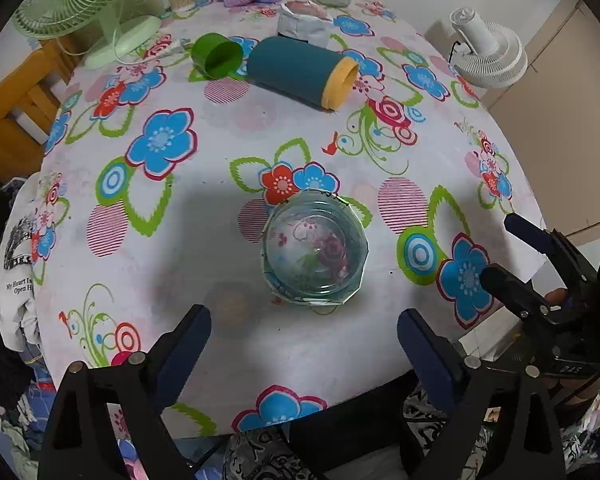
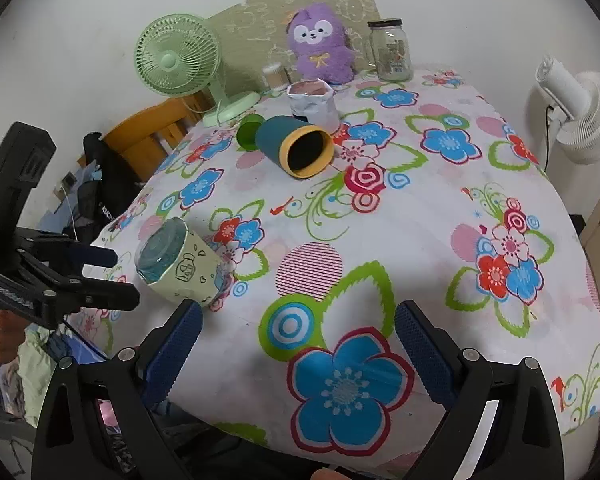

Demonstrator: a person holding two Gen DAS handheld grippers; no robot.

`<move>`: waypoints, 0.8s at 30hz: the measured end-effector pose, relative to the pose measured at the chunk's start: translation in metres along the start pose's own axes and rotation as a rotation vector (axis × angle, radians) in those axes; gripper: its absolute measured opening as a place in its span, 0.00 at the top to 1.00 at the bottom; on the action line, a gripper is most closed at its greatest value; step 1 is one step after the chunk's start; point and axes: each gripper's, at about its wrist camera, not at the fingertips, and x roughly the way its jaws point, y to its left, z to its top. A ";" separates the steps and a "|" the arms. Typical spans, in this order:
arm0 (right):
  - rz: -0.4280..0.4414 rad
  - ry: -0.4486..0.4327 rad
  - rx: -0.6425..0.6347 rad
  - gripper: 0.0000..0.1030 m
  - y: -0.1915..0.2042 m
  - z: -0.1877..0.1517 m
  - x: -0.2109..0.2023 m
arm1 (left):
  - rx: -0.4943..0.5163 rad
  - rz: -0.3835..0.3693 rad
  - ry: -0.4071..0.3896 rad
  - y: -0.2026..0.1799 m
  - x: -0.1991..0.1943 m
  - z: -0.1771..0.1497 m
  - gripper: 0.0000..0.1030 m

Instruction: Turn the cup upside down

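Note:
A clear glass cup point(image 1: 315, 249) with a pale green paper sleeve stands on the flowered tablecloth, seen from above in the left wrist view. It also shows in the right wrist view point(image 2: 180, 266) at the table's left edge, its thick glass base facing up. My left gripper point(image 1: 304, 336) is open and empty, just short of the cup on the near side; it also shows in the right wrist view point(image 2: 108, 272). My right gripper point(image 2: 298, 336) is open and empty over the table's near edge; it also shows at the right in the left wrist view point(image 1: 500, 248).
A teal cup with a yellow rim point(image 1: 302, 74) lies on its side at the back, next to a small green cup point(image 1: 216, 56). Behind stand a silver paper-wrapped container point(image 2: 312, 106), a glass jar point(image 2: 392, 50), a purple plush point(image 2: 320, 46) and a green fan point(image 2: 178, 60). A white fan point(image 2: 580, 116) stands off the table's right.

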 end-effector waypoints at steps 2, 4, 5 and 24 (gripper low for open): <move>0.000 0.002 -0.008 0.05 0.004 0.001 0.000 | 0.000 0.000 -0.005 0.001 -0.003 -0.002 0.05; 0.000 0.004 -0.015 0.05 0.007 0.001 0.001 | -0.001 0.001 -0.010 0.001 -0.005 -0.003 0.03; -0.001 0.004 -0.017 0.05 0.009 0.002 0.001 | -0.002 -0.004 -0.011 0.002 -0.006 -0.004 0.01; -0.091 -0.089 -0.106 0.01 0.049 0.029 -0.017 | -0.079 -0.002 -0.211 0.027 -0.051 -0.016 0.00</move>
